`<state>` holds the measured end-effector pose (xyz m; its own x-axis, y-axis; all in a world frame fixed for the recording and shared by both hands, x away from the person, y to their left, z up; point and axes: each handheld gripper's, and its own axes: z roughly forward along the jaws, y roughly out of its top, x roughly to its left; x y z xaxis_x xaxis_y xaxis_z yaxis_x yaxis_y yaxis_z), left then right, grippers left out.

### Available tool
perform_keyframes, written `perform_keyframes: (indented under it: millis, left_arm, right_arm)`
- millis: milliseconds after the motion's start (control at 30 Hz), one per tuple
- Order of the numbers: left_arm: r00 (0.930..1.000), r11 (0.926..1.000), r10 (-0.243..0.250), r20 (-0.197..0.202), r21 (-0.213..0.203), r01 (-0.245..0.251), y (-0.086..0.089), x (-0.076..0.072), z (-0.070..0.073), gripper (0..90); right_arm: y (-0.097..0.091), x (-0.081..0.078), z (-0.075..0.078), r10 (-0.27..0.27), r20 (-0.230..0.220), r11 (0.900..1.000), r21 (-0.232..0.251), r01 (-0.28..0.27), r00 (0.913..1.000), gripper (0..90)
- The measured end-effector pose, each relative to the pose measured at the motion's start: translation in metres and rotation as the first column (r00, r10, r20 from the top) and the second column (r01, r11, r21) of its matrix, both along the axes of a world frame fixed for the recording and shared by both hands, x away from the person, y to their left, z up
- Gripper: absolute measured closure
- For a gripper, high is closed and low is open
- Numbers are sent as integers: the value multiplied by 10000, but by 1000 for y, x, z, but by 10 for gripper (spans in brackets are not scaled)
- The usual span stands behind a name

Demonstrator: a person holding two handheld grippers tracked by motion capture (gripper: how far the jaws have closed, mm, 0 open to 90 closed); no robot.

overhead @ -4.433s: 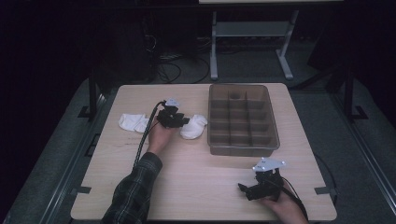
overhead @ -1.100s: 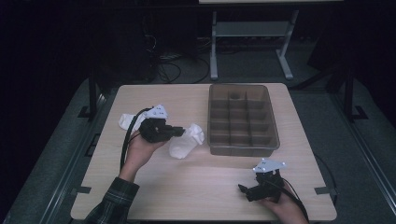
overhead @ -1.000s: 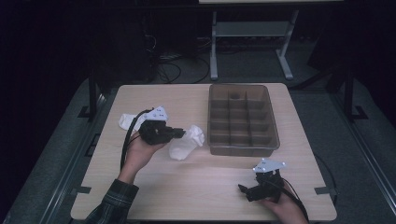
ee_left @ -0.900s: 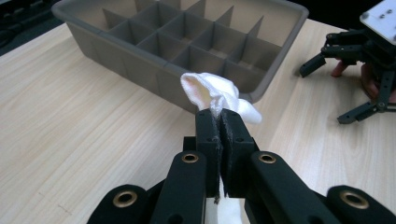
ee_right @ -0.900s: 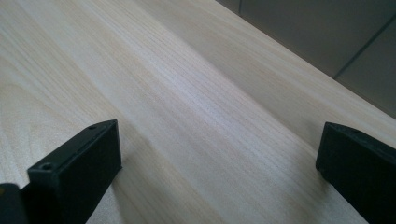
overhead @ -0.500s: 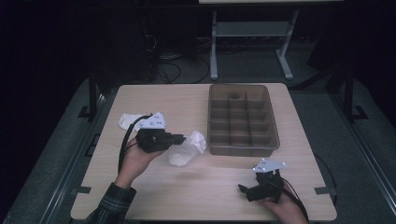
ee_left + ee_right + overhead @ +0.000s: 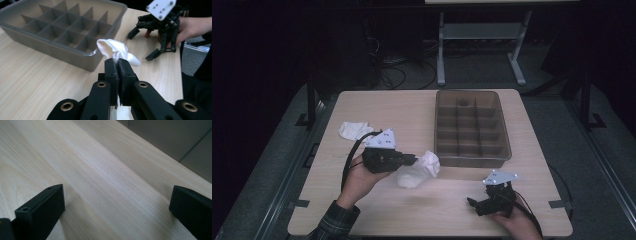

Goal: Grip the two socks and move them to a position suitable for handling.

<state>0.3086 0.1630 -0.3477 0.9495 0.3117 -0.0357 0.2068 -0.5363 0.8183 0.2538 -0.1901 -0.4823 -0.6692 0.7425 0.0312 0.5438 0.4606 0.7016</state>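
Between my left gripper's (image 7: 117, 72) closed jaws a white sock (image 7: 116, 51) is pinched by its edge, its body hanging down toward the wooden table (image 7: 402, 107). Beyond it, just beside the sock, stands the grey divided tray (image 7: 472, 127), closer to my left hand. My right gripper (image 7: 484, 204) rests near the front edge, jaws spread wide, holding nothing. Another white sock (image 7: 352, 131) lies far left. Which compartment I'm headed for is unclear.

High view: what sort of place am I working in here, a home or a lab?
Probably a lab or recording workspace, not a home: a bare wooden table in a dark room, loose cables on the floor behind it, a metal stand, and a grey divided tray.
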Motion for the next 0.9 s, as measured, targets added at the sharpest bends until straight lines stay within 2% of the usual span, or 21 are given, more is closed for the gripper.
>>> perform_keyframes:
  millis: [233, 500, 667, 900]
  left_arm:
    - [9987, 9984, -480, -193, 290, 486, -11, -11, -4, 874]
    - [9958, 9952, -806, -424, 522, 827, -18, -21, -11, 874]
    - [9931, 9933, -917, -728, 640, 964, -23, -22, -21, 875]
    - [9858, 9893, -1183, -1195, 709, 1273, -32, -19, -38, 874]
  right_arm:
    - [0, 0, 0, 2, -7, 10000, -7, -2, 10000, 0]
    - [0, 0, 0, 11, 19, 10000, -38, -11, 10000, 0]
    - [0, 0, 0, 38, 40, 10000, -54, -38, 10000, 0]
    - [0, 0, 0, 20, 6, 10000, -2, -20, 10000, 0]
